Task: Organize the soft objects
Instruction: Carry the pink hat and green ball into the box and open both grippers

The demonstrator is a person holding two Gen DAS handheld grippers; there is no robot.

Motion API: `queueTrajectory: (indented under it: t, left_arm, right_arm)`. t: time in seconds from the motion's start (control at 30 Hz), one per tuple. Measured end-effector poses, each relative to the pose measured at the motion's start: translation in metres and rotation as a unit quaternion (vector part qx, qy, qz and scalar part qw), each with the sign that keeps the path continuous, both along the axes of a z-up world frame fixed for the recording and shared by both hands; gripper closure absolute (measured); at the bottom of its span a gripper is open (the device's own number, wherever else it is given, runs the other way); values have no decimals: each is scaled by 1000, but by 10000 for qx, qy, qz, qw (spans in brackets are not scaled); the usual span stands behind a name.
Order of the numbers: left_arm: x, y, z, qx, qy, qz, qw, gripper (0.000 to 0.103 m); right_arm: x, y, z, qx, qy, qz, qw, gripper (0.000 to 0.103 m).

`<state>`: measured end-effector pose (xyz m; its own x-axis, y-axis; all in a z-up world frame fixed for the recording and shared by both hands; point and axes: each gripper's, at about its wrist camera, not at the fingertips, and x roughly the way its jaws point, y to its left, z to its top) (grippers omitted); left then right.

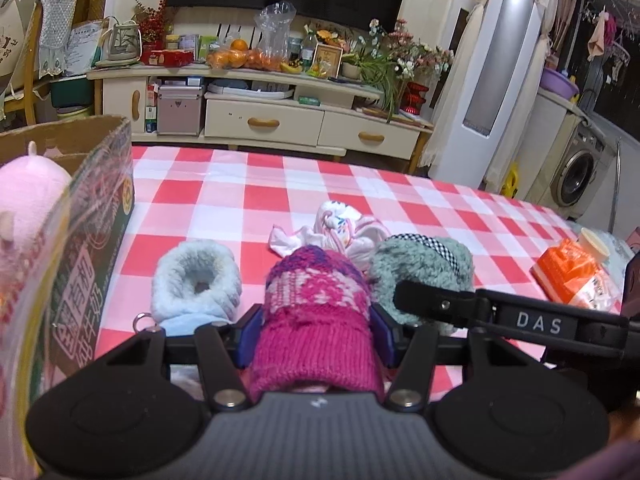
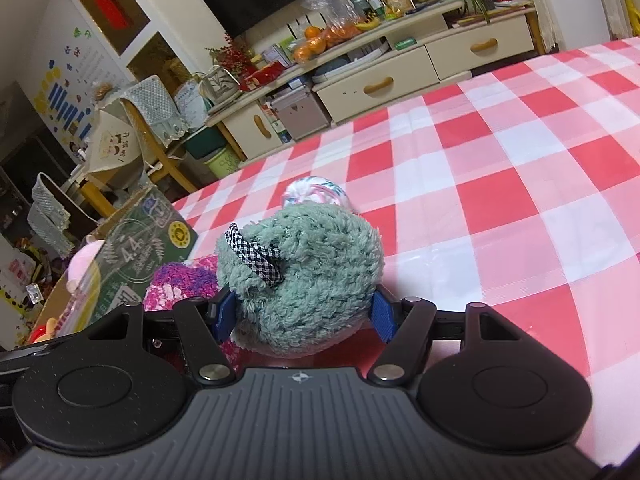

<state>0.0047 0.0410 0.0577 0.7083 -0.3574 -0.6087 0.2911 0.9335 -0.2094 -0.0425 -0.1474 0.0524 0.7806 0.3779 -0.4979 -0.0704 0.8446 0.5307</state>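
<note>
On the checked tablecloth (image 2: pixel 500 152), my left gripper (image 1: pixel 316 320) pinches the magenta knit hat (image 1: pixel 316 312); my right gripper (image 2: pixel 304 312) squeezes the green fleece slipper (image 2: pixel 304 272); both touch, so lifting one may drag its neighbour; the cardboard box (image 1: pixel 100 216) waits left.

left gripper (image 1: pixel 316 334) | black body, blue pads, silver screws, "DAS" | right gripper (image 2: pixel 304 314) | same
</note>
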Motion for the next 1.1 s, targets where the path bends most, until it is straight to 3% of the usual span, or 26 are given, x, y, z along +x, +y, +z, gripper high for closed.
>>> queueTrajectory:
  t: [0.6,1.1]
  left_arm:
    - [-26,29,35,-357,-678,-93,9970,48]
    - [-39,77,59,-637,-1282,315,9892,48]
  right_arm:
    - [-22,22,36,-171,-648,-61,9977,21]
    - [-7,63,73,-398,-1184,207,9920,21]
